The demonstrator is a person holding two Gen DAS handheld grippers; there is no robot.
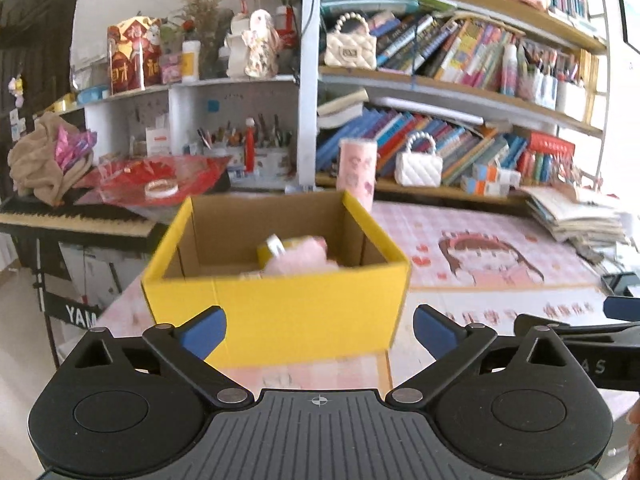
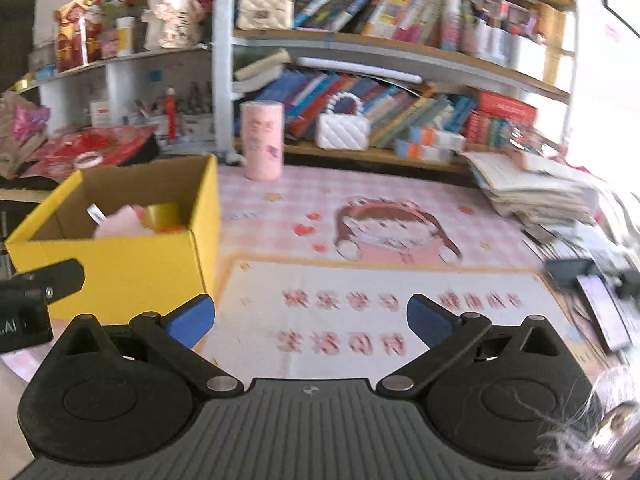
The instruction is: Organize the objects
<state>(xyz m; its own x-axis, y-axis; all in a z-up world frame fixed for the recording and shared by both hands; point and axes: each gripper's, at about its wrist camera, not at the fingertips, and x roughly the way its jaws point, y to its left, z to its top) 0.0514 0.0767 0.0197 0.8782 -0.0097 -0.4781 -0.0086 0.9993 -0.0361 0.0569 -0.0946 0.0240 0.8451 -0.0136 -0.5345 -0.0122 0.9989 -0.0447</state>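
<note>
Left gripper (image 1: 320,330) empty, wide, yellow box (image 1: 276,308) holding pink toy (image 1: 300,260)

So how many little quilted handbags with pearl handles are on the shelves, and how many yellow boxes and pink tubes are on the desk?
Quilted handbags with pearl handles: 2, a cream one on the upper shelf and a white one on the lower shelf
Yellow cardboard boxes: 1
Pink cylinder tubes: 1
Total: 4
</note>
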